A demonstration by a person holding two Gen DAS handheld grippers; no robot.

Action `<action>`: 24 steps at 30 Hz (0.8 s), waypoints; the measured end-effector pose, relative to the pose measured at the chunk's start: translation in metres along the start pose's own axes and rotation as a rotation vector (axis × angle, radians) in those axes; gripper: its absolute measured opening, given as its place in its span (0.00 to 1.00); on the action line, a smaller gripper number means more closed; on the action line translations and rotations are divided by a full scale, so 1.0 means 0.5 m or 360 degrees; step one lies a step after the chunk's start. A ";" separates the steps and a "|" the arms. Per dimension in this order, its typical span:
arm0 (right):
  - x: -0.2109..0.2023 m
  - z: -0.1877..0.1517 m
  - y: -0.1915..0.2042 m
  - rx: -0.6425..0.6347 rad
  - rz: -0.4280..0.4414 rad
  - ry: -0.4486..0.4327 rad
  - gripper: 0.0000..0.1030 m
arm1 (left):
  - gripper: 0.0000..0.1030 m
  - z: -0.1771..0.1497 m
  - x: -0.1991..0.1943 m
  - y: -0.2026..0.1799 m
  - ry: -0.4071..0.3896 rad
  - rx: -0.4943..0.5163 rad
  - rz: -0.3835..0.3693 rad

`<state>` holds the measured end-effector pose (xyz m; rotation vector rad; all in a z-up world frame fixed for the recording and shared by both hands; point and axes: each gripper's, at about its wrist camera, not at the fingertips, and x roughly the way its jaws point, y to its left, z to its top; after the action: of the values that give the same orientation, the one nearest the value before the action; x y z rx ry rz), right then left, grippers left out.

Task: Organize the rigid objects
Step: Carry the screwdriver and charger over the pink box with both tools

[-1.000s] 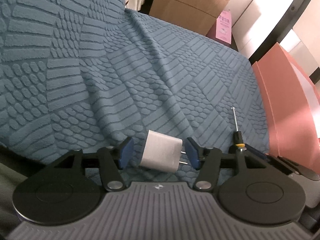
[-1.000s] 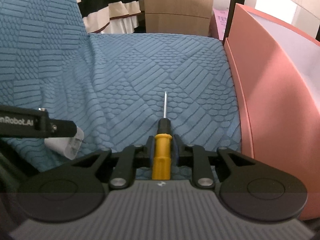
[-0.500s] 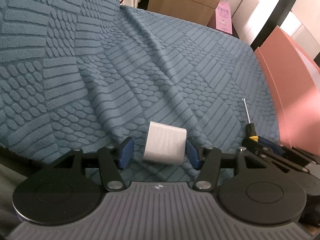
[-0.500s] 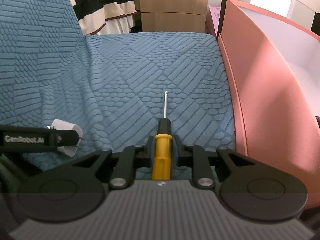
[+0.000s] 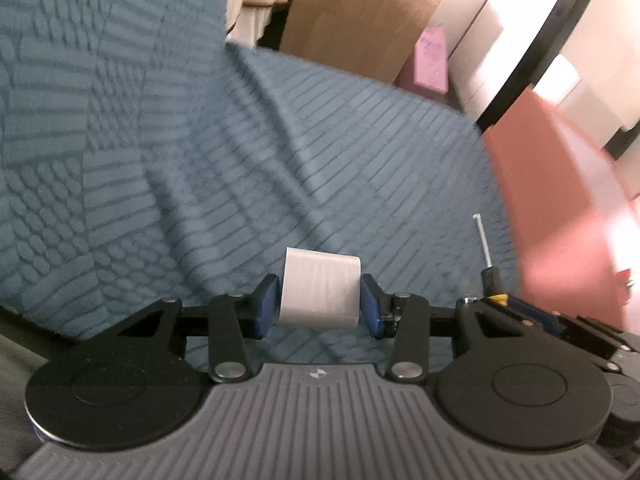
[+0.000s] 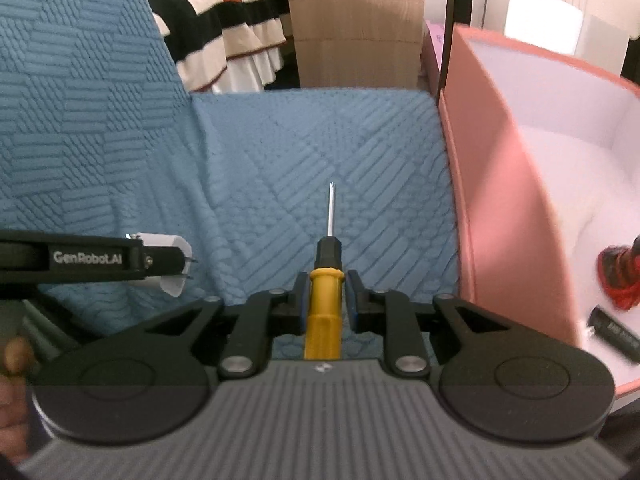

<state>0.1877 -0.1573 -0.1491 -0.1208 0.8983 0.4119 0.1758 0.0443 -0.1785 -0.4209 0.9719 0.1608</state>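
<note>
My left gripper [image 5: 319, 300] is shut on a white plug adapter [image 5: 320, 287] and holds it above the blue textured sofa cover [image 5: 240, 152]. The adapter also shows in the right wrist view [image 6: 172, 264], its prongs pointing right. My right gripper [image 6: 325, 292] is shut on a yellow-handled screwdriver [image 6: 323, 316], its metal shaft pointing forward. The screwdriver also shows at the right of the left wrist view [image 5: 486, 256]. A pink box [image 6: 500, 208] with a white inside stands to the right.
Inside the pink box lie a red and black object [image 6: 618, 272] and a black cylinder [image 6: 612, 332]. A cardboard box [image 5: 360, 12] and a striped bedspread [image 6: 224, 32] stand beyond the sofa. A black pole [image 6: 448, 20] rises behind the pink box.
Both grippers have risen and tipped, still holding their objects. The adapter has turned in the left jaws. The inside of the pink box has come into the right wrist view.
</note>
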 end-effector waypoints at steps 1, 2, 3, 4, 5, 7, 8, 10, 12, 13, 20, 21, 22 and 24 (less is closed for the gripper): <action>-0.011 0.005 -0.001 -0.0005 0.0003 -0.0018 0.21 | 0.48 0.005 -0.012 -0.006 -0.0019 0.0009 -0.0009; -0.020 0.011 -0.003 -0.0003 0.0008 -0.0033 0.21 | 0.48 0.010 -0.023 -0.011 -0.0037 0.0016 -0.0019; -0.031 0.017 -0.006 0.0006 0.0014 -0.0050 0.21 | 0.48 0.015 -0.035 -0.015 -0.0056 0.0014 -0.0038; -0.043 0.022 -0.008 0.0011 0.0018 -0.0070 0.21 | 0.48 0.020 -0.046 -0.018 -0.0069 0.0005 -0.0059; -0.056 0.028 -0.010 0.0007 0.0022 -0.0088 0.21 | 0.48 0.024 -0.058 -0.022 -0.0082 -0.0009 -0.0081; -0.079 0.037 -0.012 -0.0005 0.0034 -0.0119 0.21 | 0.48 0.032 -0.082 -0.032 -0.0112 -0.0016 -0.0109; -0.092 0.042 -0.014 -0.0009 0.0039 -0.0135 0.21 | 0.48 0.035 -0.093 -0.038 -0.0126 -0.0011 -0.0116; -0.118 0.054 -0.018 -0.0002 0.0054 -0.0166 0.21 | 0.48 0.041 -0.116 -0.050 -0.0153 -0.0013 -0.0146; -0.142 0.067 -0.024 0.0005 0.0069 -0.0194 0.21 | 0.48 0.050 -0.139 -0.065 -0.0179 -0.0015 -0.0179; -0.154 0.073 -0.027 0.0006 0.0070 -0.0211 0.21 | 0.48 0.056 -0.152 -0.074 -0.0197 -0.0010 -0.0188; -0.227 0.115 -0.059 0.0013 0.0034 -0.0344 0.21 | 0.48 0.086 -0.215 -0.130 -0.0270 0.0044 -0.0273; -0.236 0.120 -0.064 0.0014 0.0027 -0.0361 0.21 | 0.48 0.088 -0.222 -0.139 -0.0275 0.0057 -0.0281; -0.244 0.125 -0.069 0.0017 0.0023 -0.0376 0.21 | 0.48 0.092 -0.228 -0.147 -0.0281 0.0059 -0.0292; -0.260 0.134 -0.081 0.0031 0.0020 -0.0403 0.21 | 0.48 0.100 -0.238 -0.165 -0.0290 0.0061 -0.0321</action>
<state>0.1817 -0.2147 -0.0088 -0.0437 0.6538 0.4194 0.1739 -0.0035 -0.0331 -0.4581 0.7478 -0.0023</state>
